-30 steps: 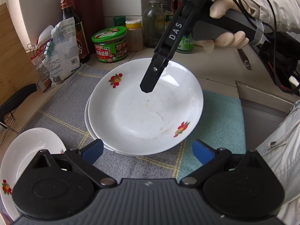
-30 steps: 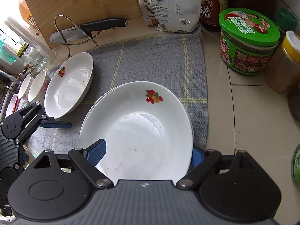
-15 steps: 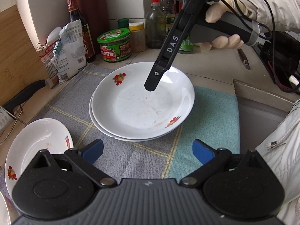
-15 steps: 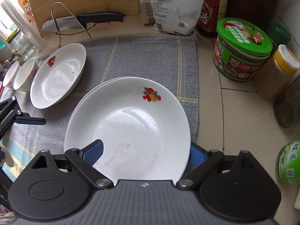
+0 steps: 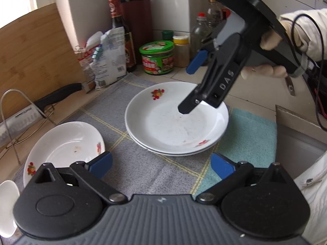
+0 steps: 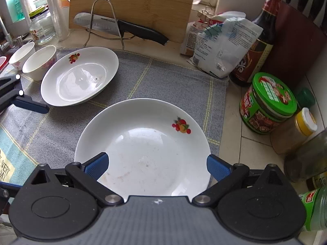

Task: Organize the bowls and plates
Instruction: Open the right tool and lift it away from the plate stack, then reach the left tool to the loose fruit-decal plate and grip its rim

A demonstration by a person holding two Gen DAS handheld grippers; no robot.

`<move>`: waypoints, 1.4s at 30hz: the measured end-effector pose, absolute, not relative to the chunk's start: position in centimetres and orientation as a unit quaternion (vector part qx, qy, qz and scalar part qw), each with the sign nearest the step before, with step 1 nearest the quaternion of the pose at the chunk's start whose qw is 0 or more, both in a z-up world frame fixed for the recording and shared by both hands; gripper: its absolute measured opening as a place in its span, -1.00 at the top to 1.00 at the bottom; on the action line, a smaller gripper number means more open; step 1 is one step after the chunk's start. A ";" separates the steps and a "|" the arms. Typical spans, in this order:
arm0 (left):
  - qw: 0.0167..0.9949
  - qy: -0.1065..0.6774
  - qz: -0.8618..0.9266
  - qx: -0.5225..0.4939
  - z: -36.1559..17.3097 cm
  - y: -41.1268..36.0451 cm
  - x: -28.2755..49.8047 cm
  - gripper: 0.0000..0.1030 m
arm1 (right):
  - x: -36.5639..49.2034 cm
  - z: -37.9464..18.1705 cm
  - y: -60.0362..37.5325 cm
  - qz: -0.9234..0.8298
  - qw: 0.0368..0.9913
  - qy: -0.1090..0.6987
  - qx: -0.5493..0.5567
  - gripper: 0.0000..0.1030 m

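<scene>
Releasing the top plate onto the stack

I read the right claw (image 6: 156, 164) as spread wide, its jaws having just been opening; the near rim of the top plate (image 6: 143, 143) lies between the blue pads, and neither pad presses on it; in the left wrist view the right claw hangs above the far right part of that plate, carried by a gloved hand (image 5: 265, 69).

I read the left claw (image 5: 161, 164) as open with nothing between its pads; it is held over the grey cloth (image 5: 143, 171), just in front of the stack.

Task items: the top plate sits on a second plate (image 5: 173, 152), of which only the rim shows; both rest on the cloth on the bench (image 6: 235, 126); a third plate (image 6: 79, 77) lies apart from the stack on the same cloth; two small bowls (image 6: 38, 62) stand just beyond it at the cloth edge.

Surroundings: a green-lidded jar (image 6: 267, 100) stands on the bench, clear of the cloth; a knife (image 6: 120, 27) rests in a wire stand against a wooden board (image 6: 130, 2).
</scene>
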State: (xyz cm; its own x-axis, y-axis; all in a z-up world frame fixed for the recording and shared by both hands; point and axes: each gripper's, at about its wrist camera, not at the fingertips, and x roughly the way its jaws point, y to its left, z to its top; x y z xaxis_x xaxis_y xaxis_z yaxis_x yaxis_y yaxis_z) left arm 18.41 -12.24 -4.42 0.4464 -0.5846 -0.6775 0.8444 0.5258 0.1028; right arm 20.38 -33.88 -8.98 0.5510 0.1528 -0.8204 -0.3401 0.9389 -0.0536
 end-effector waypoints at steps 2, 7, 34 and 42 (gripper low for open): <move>0.842 0.303 -0.395 0.209 -4.0 -11.8 18.5 -0.98 | 20.2 -8.9 -33.2 0.148 0.878 0.440 -0.117 -1.00; 0.885 0.320 -0.284 0.185 -2.8 -9.7 18.4 -0.98 | 20.4 -8.3 -31.3 0.171 0.888 0.408 -0.122 -1.00; 0.894 0.325 -0.264 0.162 -2.6 4.7 25.3 -0.99 | 19.0 -11.3 -13.9 0.121 0.898 0.407 -0.113 -1.00; 0.877 0.359 -0.277 0.159 -2.4 2.7 28.6 -0.98 | 21.2 -13.4 -15.0 0.129 0.894 0.417 -0.103 -1.00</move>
